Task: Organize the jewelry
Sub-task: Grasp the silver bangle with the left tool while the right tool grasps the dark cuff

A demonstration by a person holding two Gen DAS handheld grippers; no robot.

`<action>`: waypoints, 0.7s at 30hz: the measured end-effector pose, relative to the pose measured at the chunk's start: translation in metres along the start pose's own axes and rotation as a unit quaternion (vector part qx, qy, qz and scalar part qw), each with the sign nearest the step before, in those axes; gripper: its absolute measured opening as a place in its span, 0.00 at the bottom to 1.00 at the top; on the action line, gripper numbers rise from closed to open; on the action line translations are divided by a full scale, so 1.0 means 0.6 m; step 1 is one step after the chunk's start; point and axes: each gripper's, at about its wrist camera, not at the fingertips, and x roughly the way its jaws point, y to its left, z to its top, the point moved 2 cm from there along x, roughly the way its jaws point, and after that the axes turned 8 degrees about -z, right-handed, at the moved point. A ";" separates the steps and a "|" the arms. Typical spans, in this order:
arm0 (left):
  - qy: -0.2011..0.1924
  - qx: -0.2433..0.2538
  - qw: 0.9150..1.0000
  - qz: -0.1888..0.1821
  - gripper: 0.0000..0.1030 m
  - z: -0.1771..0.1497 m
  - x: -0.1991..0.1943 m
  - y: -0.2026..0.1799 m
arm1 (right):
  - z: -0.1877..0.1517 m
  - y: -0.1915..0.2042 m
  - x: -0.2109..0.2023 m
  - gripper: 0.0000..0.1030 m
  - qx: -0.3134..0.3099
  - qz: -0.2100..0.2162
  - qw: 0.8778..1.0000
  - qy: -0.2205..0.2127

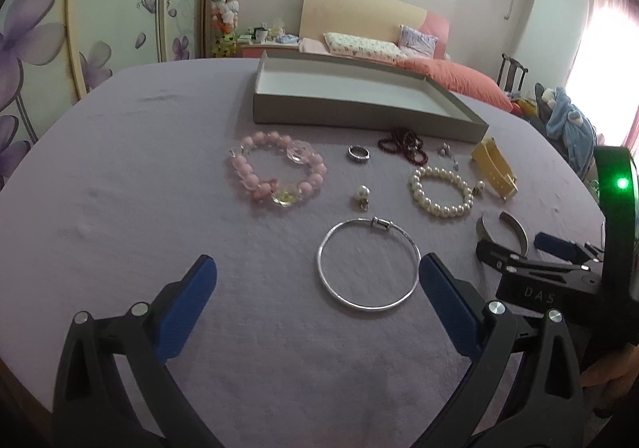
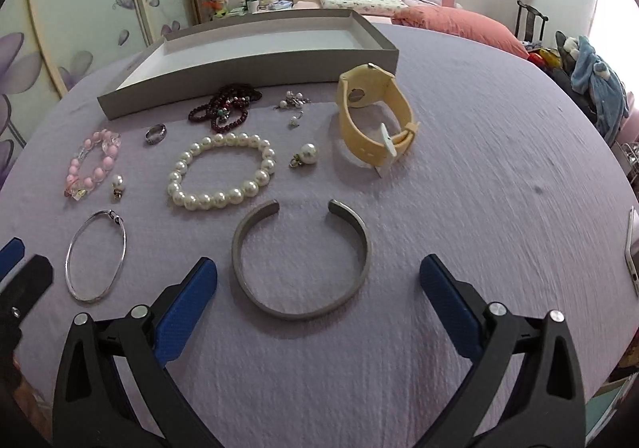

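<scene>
Jewelry lies on a lilac cloth in front of an empty grey box (image 1: pixel 319 112) (image 2: pixel 247 64). My left gripper (image 1: pixel 317 280) is open and empty, its right finger beside a thin silver bangle (image 1: pixel 369 264) (image 2: pixel 96 256). My right gripper (image 2: pixel 317 280) is open and empty, with a grey open cuff (image 2: pixel 301 260) (image 1: pixel 505 226) between its fingers. Farther off lie a pink bead bracelet (image 1: pixel 275 174) (image 2: pixel 92 164), a pearl bracelet (image 1: pixel 441 190) (image 2: pixel 221 172), a dark red bead string (image 1: pixel 403 144) (image 2: pixel 225 104), a silver ring (image 1: pixel 358 153) (image 2: pixel 155 133), pearl earrings (image 1: pixel 362 194) (image 2: pixel 305 154) and a yellow watch (image 1: pixel 495 168) (image 2: pixel 375 116).
The right gripper's body (image 1: pixel 559 272) shows at the right edge of the left wrist view. A phone (image 2: pixel 633 248) lies at the table's right edge. Behind the table are a bed with pink bedding (image 1: pixel 447 76), a chair (image 2: pixel 531 20) and a floral wardrobe (image 1: pixel 40 48).
</scene>
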 end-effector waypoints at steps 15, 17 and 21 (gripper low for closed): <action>0.054 0.018 0.998 -0.004 0.96 0.011 0.053 -0.042 | 0.027 -0.038 0.008 0.66 0.030 -0.007 0.999 -0.019; 0.061 0.027 0.998 0.003 0.94 0.010 0.063 -0.052 | 0.028 -0.041 0.008 0.66 0.032 -0.006 0.999 -0.019; 0.070 0.041 0.996 0.028 0.88 0.013 0.082 -0.063 | 0.027 -0.047 0.008 0.66 0.035 -0.002 0.999 -0.021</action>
